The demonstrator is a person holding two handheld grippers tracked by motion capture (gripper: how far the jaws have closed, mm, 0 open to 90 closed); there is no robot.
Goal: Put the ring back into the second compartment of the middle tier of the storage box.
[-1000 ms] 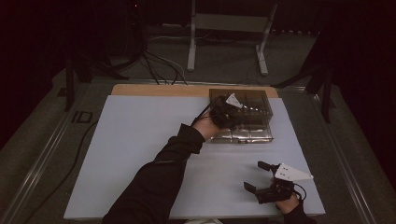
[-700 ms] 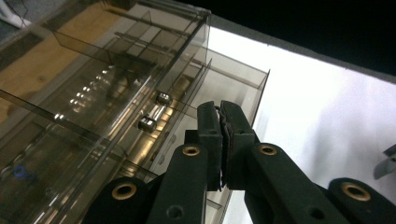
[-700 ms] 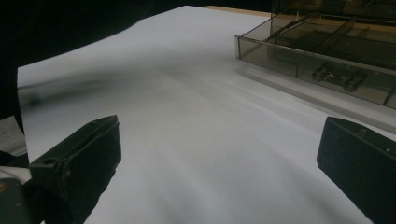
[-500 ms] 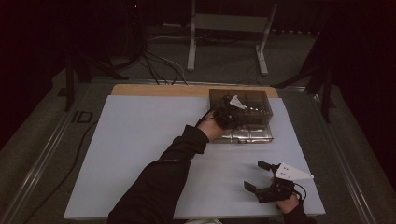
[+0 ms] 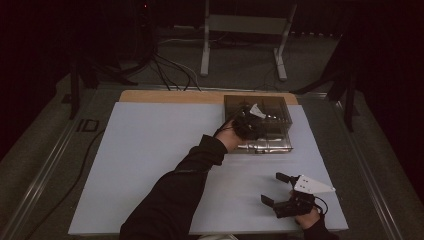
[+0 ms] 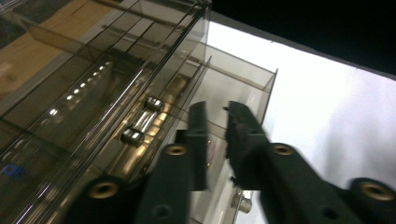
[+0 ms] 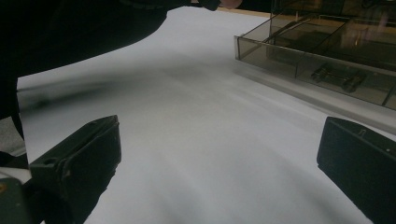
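The left arm [image 5: 175, 195], in a dark sleeve, stretches forward and to the right, its hand [image 5: 231, 140] wrapped around the left gripper [image 6: 215, 126], whose fingers [image 6: 243, 135] stand close together with a narrow gap. The right gripper [image 5: 281, 189] sits low near the person, fingers [image 7: 88, 154] spread wide.

The drawer box [image 5: 265, 131] looks like smoky, see-through plastic, glossy, with bright glints along its edges. Its handles [image 6: 139, 126] are shiny metal. The table top [image 5: 150, 165] is a smooth, matt white sheet; a bare wood strip [image 5: 170, 96] runs along the far edge. Both the left gripper [image 6: 215, 140] and the right gripper [image 5: 281, 189] have matt black plastic jaws with a slightly rough face. The sleeve [image 5: 175, 200] is dark matt cloth.
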